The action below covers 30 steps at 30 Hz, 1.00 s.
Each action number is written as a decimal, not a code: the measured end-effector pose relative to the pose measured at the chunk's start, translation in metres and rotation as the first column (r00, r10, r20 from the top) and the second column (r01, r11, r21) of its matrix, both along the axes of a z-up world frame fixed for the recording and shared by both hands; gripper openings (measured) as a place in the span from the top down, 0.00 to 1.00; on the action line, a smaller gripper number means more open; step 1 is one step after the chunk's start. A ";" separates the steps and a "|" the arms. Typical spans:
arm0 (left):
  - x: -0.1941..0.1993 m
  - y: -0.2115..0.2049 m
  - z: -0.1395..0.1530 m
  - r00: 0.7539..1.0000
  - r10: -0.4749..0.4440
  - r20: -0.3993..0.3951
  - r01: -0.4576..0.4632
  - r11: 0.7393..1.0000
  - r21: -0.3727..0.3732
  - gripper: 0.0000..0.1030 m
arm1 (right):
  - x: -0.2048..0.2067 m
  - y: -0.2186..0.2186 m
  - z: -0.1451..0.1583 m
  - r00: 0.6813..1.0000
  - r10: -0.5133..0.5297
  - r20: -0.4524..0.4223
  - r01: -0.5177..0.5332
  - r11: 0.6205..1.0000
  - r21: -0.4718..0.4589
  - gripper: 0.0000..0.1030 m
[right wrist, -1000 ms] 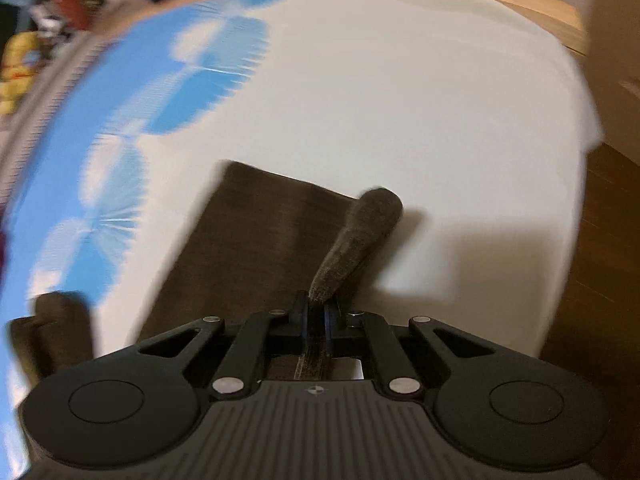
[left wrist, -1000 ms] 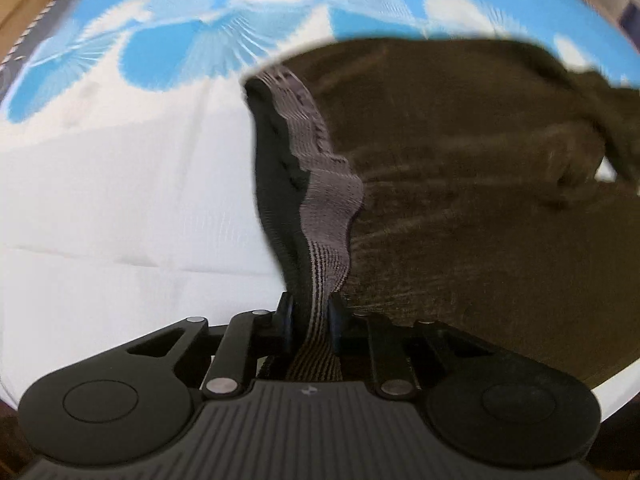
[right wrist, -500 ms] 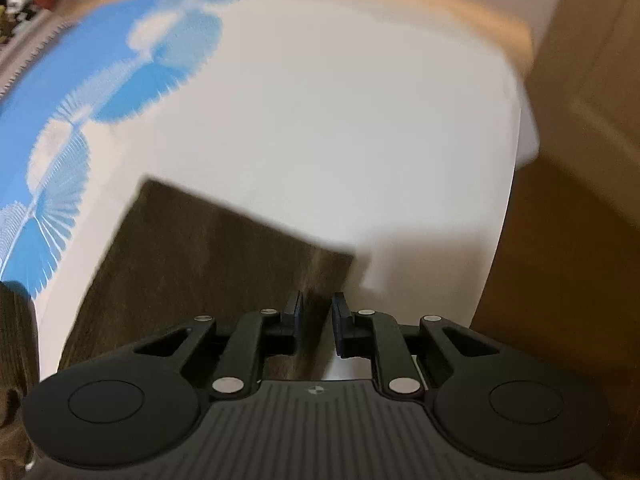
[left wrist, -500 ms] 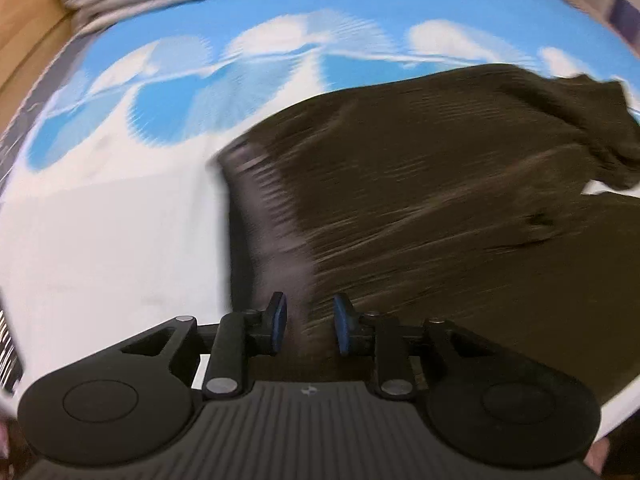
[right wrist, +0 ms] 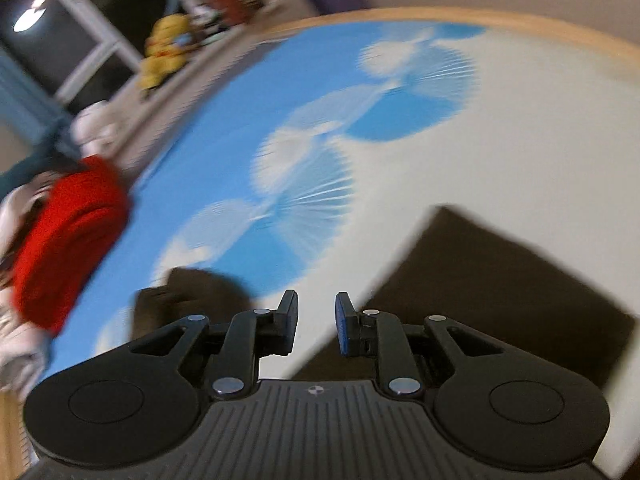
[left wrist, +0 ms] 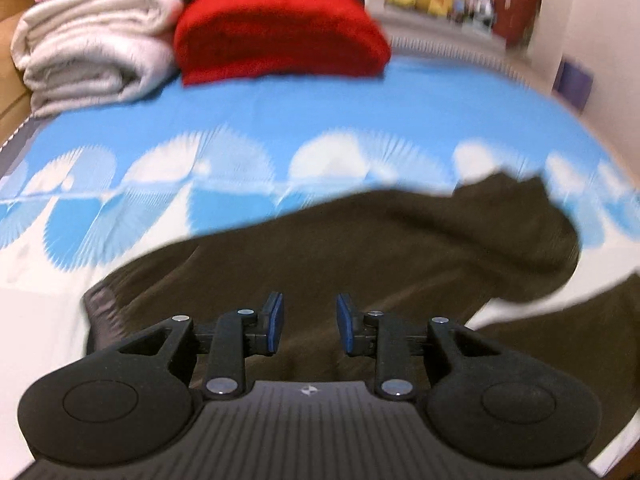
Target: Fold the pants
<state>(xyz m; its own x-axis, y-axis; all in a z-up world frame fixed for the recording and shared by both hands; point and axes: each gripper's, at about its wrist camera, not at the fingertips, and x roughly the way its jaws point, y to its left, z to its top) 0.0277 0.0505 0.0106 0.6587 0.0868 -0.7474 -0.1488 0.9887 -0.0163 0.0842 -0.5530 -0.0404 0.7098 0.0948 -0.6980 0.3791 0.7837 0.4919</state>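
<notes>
The left gripper has just been opening, nothing between its parted jaws, with the dark brown pants spread on the bed just beneath and ahead of it. The right gripper, jaws likewise just opened and empty, hangs over the bedsheet with a pant leg just to its right. A red folded blanket lies far ahead of the left gripper.

Open sheet fills the middle of the left view, with bare room between the pants below and the far pile. Blocking the upper left: folded white bedding and a red blanket beside it. In the right view, the upper right is bare sheet up to the wooden rail.
</notes>
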 end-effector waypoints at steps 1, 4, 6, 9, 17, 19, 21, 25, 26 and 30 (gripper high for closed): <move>0.011 -0.008 -0.005 1.000 0.003 0.025 -0.002 1.000 -0.007 0.64 | 0.007 0.010 0.000 1.000 0.019 0.004 -0.019 1.000 0.011 0.79; 0.025 -0.027 -0.001 0.998 0.009 0.061 -0.007 1.000 -0.019 0.62 | 0.034 0.031 -0.014 0.999 0.045 -0.020 -0.044 0.998 0.048 0.79; 0.037 -0.035 -0.003 0.998 0.004 0.056 -0.003 1.000 -0.012 0.62 | 0.055 0.042 -0.026 0.998 0.049 -0.047 -0.045 0.996 0.077 0.79; 0.053 -0.038 -0.008 1.000 -0.015 0.027 0.015 1.000 -0.027 0.62 | 0.072 0.065 -0.044 0.995 0.050 -0.091 -0.042 0.995 0.093 0.77; 0.081 -0.029 -0.026 0.999 -0.035 -0.025 0.033 0.998 -0.047 0.62 | 0.115 0.088 -0.086 0.983 -0.007 -0.183 0.024 0.995 0.092 0.49; 0.087 -0.029 -0.029 0.999 -0.038 -0.037 0.036 0.998 -0.046 0.62 | 0.121 0.094 -0.093 0.980 0.008 -0.197 0.013 0.994 0.106 0.49; 0.090 -0.029 -0.029 0.999 -0.039 -0.035 0.037 0.999 -0.039 0.61 | 0.125 0.101 -0.092 0.982 0.042 -0.184 -0.023 0.994 0.105 0.71; 0.092 -0.024 -0.029 1.000 -0.014 -0.028 0.013 0.999 -0.038 0.59 | 0.124 0.125 -0.054 0.996 0.091 -0.025 -0.092 0.995 -0.026 0.94; 0.092 -0.022 -0.029 1.000 -0.006 -0.028 0.005 0.999 -0.038 0.59 | 0.122 0.137 -0.039 0.987 0.155 0.042 -0.152 0.987 -0.058 0.94; 0.091 -0.013 -0.027 0.999 0.022 -0.031 -0.023 0.999 -0.040 0.59 | 0.092 0.215 0.022 0.733 0.620 0.280 -0.573 0.784 -0.239 0.94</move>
